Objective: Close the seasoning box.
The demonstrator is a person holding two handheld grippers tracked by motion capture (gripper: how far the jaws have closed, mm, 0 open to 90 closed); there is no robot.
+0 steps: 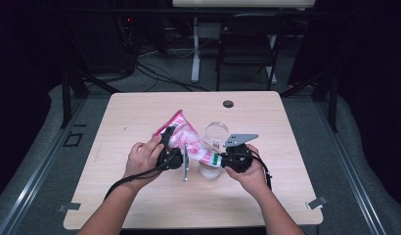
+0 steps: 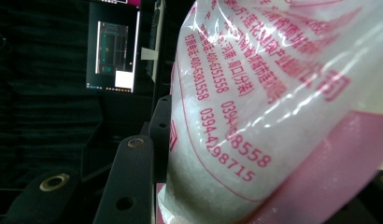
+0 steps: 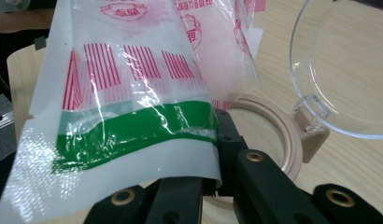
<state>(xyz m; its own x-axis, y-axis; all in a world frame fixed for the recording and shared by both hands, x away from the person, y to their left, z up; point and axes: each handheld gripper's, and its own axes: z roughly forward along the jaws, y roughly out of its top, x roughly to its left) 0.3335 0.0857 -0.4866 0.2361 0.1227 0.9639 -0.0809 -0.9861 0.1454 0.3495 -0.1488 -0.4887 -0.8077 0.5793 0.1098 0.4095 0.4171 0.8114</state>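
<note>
Pink plastic bag (image 1: 185, 138) pinched between left gripper (image 1: 168, 147), right gripper (image 1: 227, 160), tilted over jar (image 1: 211, 166).

Pink numbers 0394-4298715, 400-6351558 along the bag (image 2: 273, 116)

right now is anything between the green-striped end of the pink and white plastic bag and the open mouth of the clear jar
Nothing visible blocks it. The pink and white plastic bag hangs with its green-striped end over the clear jar's tan rim, and the clear hinged lid is swung open to one side.
</note>
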